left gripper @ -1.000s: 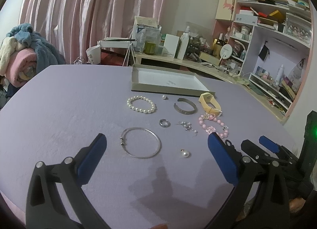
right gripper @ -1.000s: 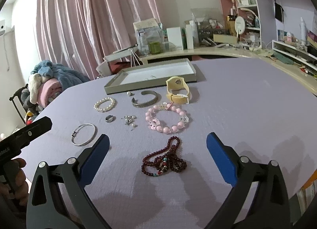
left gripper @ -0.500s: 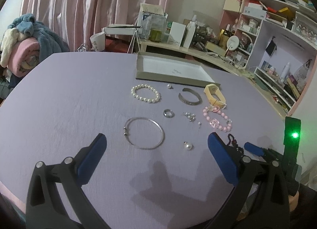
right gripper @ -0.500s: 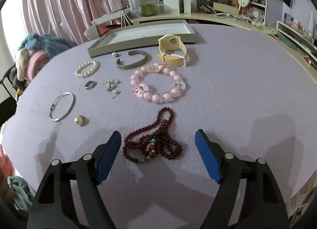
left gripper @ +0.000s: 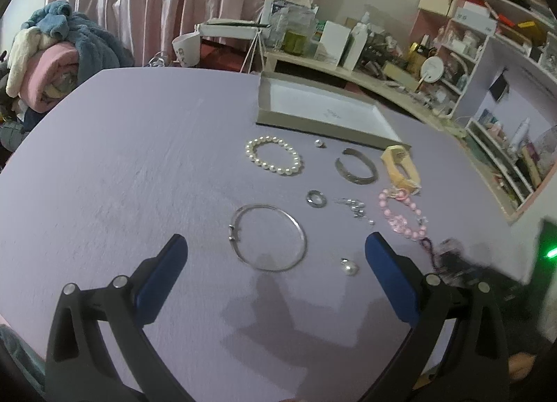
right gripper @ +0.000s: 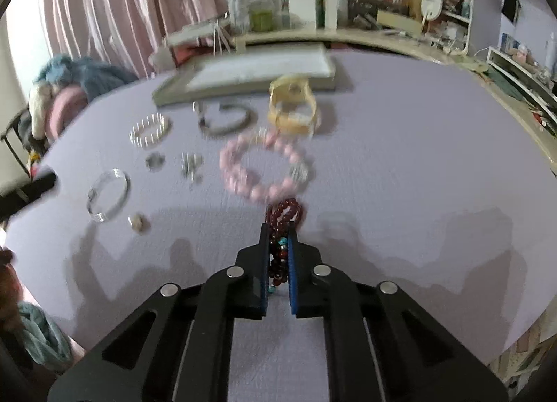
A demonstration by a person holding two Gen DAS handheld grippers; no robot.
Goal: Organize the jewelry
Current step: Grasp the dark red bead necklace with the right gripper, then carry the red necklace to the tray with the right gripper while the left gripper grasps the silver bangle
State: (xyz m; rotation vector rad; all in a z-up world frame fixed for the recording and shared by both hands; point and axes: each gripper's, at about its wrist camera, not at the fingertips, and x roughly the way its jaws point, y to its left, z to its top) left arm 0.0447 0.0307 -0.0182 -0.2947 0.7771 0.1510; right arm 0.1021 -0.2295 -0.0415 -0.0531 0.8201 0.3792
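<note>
Our right gripper (right gripper: 278,238) just snapped its fingers closed on the dark red bead necklace (right gripper: 283,215) near the table's (right gripper: 400,165) front edge; left gripper (left gripper: 275,255) hangs wide open over the silver bangle (left gripper: 268,236).

Surface: table (left gripper: 122,165) with lilac cloth.
Landmark: shallow grey tray (left gripper: 323,113), at far side.
Just before tray: pearl bracelet (left gripper: 273,160), silver cuff (left gripper: 355,171), yellow watch (left gripper: 400,167).
Nearer than those: small ring (left gripper: 316,198), pink bead bracelet (left gripper: 402,214).
Nearest, well apart from tray: thin silver bangle (left gripper: 268,236), loose pearl (left gripper: 349,267).
</note>
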